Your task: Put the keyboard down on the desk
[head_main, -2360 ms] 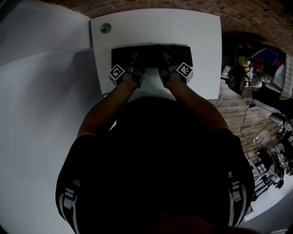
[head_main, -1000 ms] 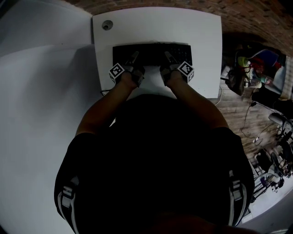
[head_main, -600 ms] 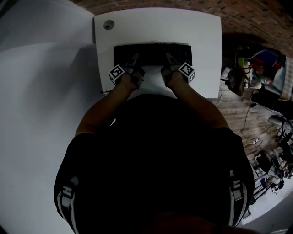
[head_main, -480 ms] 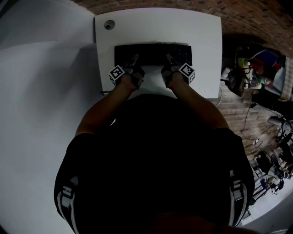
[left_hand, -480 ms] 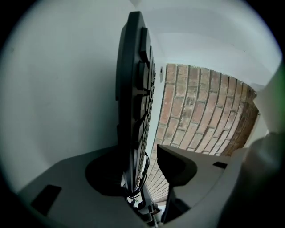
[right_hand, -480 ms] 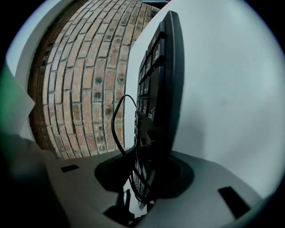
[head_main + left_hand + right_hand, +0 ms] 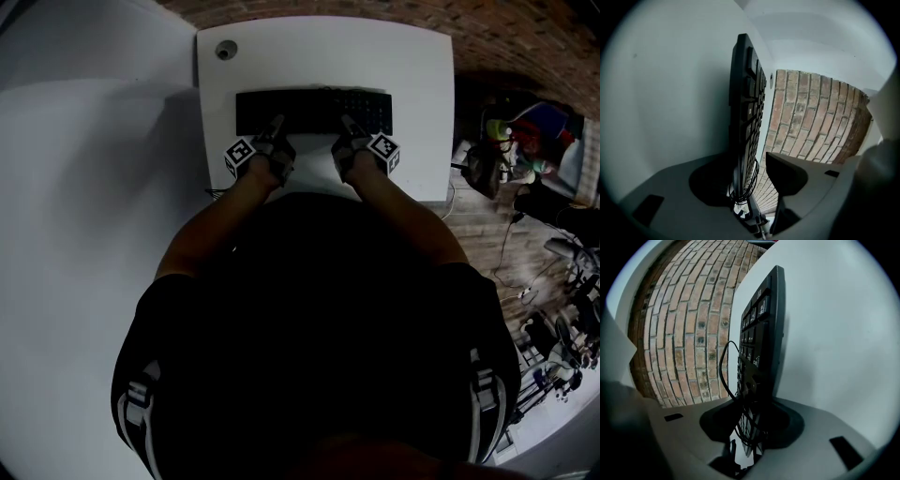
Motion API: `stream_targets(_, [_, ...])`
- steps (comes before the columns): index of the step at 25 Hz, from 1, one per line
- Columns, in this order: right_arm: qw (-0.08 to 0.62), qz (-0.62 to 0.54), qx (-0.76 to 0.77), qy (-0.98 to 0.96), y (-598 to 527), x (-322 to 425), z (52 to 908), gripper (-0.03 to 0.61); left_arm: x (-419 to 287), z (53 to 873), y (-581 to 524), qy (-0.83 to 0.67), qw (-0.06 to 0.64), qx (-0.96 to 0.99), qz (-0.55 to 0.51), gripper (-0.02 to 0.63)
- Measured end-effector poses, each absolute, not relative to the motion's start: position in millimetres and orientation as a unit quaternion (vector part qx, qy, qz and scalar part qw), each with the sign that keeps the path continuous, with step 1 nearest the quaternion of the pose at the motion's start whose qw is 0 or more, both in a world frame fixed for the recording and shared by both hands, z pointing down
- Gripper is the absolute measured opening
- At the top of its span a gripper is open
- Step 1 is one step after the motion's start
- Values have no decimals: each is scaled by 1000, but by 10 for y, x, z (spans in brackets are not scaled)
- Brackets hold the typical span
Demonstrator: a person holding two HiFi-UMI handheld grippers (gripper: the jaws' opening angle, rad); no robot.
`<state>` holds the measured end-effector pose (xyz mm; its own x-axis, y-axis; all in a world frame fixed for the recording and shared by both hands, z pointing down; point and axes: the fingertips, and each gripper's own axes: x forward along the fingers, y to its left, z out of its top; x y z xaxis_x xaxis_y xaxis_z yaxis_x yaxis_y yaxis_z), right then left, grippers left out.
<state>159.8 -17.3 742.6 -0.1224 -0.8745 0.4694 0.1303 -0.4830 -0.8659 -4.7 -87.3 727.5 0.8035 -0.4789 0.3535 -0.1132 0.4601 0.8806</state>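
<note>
A white, round-cornered desk top [image 7: 412, 56] sits against brick, bare along its near edge and both side edges; the flat black plastic keyboard [image 7: 314, 105] lies across its middle, a small round grey grommet [image 7: 225, 50] at the far-left corner. The left gripper [image 7: 274, 125] straddles the keyboard's near edge, jaws opening, one pad clear; the right gripper [image 7: 349, 124] clamps that edge, a thin black cable [image 7: 723, 366] looped beside it.

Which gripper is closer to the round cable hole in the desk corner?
Left. The left gripper, fingers opening with the keyboard between them, is below-right of the cable hole; the right gripper sits farther right along the keyboard.
</note>
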Motion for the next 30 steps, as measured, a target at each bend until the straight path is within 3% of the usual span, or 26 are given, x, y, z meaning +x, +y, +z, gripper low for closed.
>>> stream_targets(30, [379,-674,-545,324,244,1482,7470,137,-138,7274,-583,-296,796,524,-70,227])
